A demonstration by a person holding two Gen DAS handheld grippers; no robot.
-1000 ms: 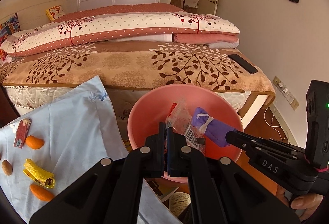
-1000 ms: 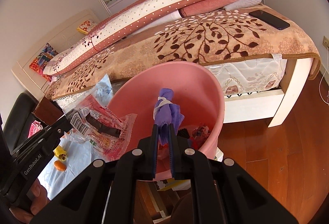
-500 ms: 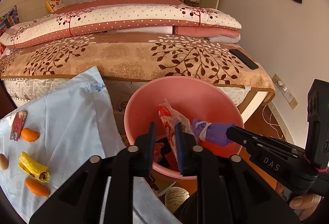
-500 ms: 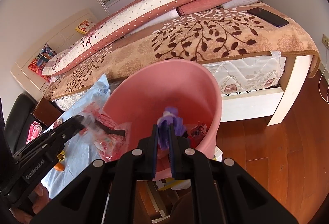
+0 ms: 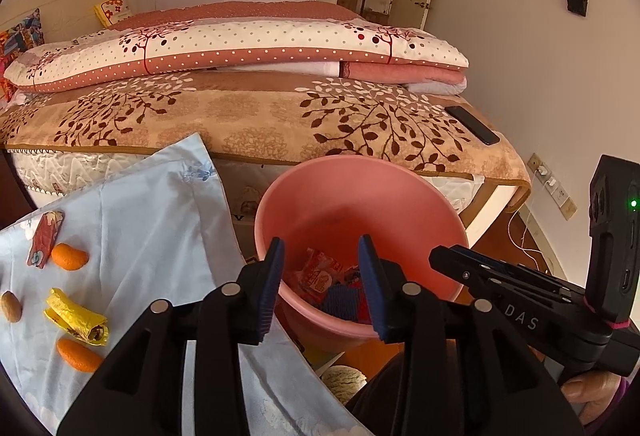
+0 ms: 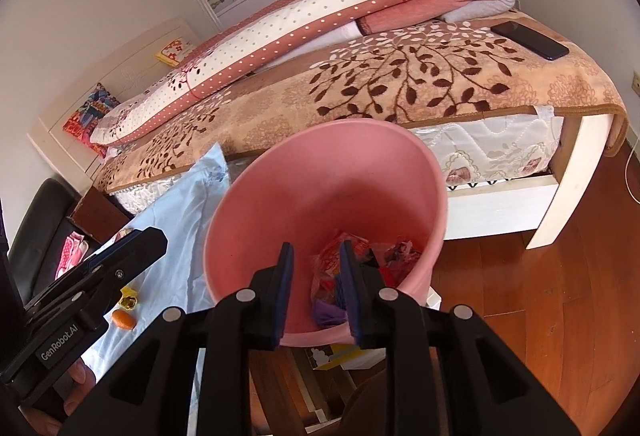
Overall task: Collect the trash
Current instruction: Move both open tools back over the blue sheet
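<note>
Both grippers hang over the pink bin [image 5: 320,195], which sits low centre in each view, right in front of the bed [image 5: 248,115]; the left gripper [image 5: 322,268] has its jaws opening, fairly wide, nothing between the pads, just the bin's inside seen through the gap; the right gripper [image 6: 316,270] is opening too but narrower, also gripping nothing. The trash is down at the bottom of the bin: a crinkly red-and-clear snack wrapper [image 5: 320,274] with a printed label, lying crumpled, and a purple bundle [image 6: 328,312] next to it that looks like soft fabric or a glove, can't tell which; more scraps of red and dark stuff [image 6: 396,256] sit toward the bin's right wall in the right wrist view. On the light blue cloth [image 5: 140,236] at lower left of the left wrist view there are leftovers lying loose: a yellow wrapper [image 5: 76,318] rolled up with something brown inside; two orange peel pieces [image 5: 70,256]; a small red packet [image 5: 45,238]; a brown nut-looking thing [image 5: 11,307] at the edge. A dark phone [image 5: 472,124] lies on the blanket at right.
</note>
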